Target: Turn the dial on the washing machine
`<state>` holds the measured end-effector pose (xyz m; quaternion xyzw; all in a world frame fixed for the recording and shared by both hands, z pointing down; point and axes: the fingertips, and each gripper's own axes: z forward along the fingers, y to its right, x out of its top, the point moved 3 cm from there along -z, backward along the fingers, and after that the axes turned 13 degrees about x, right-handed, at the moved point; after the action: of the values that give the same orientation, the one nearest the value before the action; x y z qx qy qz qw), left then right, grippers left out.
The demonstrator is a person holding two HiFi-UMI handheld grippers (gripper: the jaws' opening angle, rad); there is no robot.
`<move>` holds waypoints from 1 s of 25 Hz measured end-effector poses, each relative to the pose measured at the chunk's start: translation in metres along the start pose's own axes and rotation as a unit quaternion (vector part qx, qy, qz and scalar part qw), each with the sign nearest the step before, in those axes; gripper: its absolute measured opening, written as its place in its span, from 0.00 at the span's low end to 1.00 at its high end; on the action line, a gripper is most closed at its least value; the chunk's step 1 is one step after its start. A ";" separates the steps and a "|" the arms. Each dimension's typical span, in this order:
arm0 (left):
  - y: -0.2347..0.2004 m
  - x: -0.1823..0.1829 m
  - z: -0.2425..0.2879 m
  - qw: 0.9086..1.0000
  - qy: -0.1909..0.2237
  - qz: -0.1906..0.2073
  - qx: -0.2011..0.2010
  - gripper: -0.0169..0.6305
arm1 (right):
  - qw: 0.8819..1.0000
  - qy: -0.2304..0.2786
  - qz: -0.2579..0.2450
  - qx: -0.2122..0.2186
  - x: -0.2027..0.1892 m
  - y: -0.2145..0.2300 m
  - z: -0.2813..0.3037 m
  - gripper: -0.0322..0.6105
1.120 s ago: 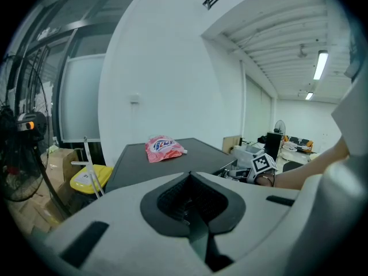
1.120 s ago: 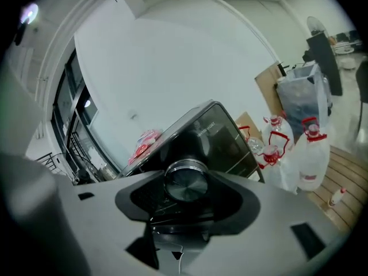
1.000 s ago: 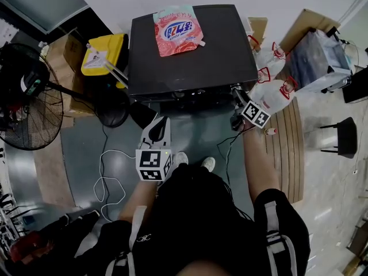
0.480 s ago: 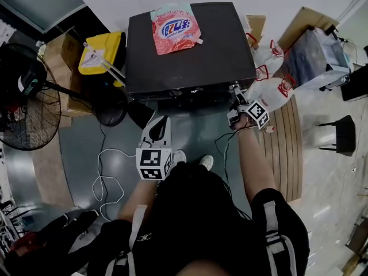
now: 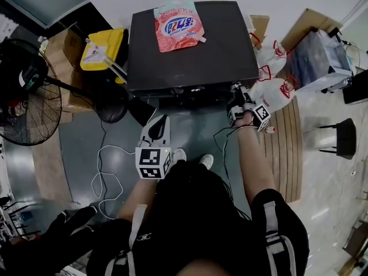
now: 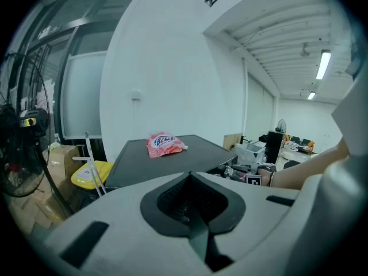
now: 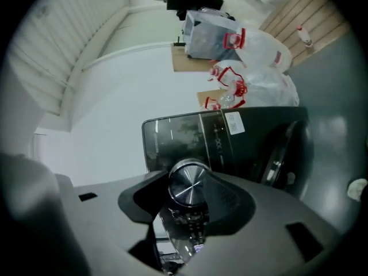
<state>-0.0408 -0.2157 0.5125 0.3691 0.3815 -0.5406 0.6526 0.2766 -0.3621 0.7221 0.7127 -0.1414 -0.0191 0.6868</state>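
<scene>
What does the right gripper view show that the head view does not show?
Only the right gripper view: the silver dial, clamped between the jaws of the right gripper. Only the head view: the pink detergent pouch, the yellow box and the left gripper. Both: the washing machine and the white bags with red handles.

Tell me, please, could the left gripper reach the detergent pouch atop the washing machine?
Probably yes: nothing stands between the left gripper and the detergent pouch, lying uncovered on the washing machine.
</scene>
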 end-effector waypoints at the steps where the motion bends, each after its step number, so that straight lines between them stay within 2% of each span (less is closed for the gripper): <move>1: 0.000 0.000 0.001 1.000 0.000 0.000 0.000 0.03 | 1.000 0.004 0.013 -0.002 -0.001 0.000 0.000 0.33; 16: 0.012 0.007 0.009 1.000 0.003 0.007 -0.011 0.03 | 1.000 -0.013 0.001 -0.021 0.000 -0.003 0.001 0.33; 17: 0.012 0.008 0.009 1.000 0.004 0.008 -0.013 0.03 | 1.000 -0.014 -0.015 -0.018 0.000 -0.006 0.001 0.33; 18: 0.013 0.009 0.010 1.000 0.006 0.008 -0.015 0.03 | 0.999 -0.015 -0.039 -0.015 0.000 -0.012 0.000 0.27; 20: 0.014 0.012 0.011 1.000 0.010 0.008 -0.020 0.03 | 0.993 -0.023 -0.114 -0.020 0.001 -0.027 -0.005 0.11; 21: 0.015 0.015 0.012 1.000 0.013 0.007 -0.023 0.03 | 0.986 -0.034 -0.159 -0.024 0.000 -0.036 -0.008 0.10; 23: 0.017 0.021 0.015 0.999 0.021 0.006 -0.032 0.03 | 0.965 -0.063 -0.253 -0.020 -0.005 -0.062 -0.016 0.08; 25: 0.021 0.027 0.019 0.999 0.029 0.004 -0.042 0.03 | 0.935 -0.089 -0.344 -0.008 -0.012 -0.092 -0.022 0.07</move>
<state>-0.0152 -0.2409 0.4979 0.3582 0.4212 -0.5105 0.6585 0.2858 -0.3360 0.6309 0.7074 0.0524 -0.3190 0.6286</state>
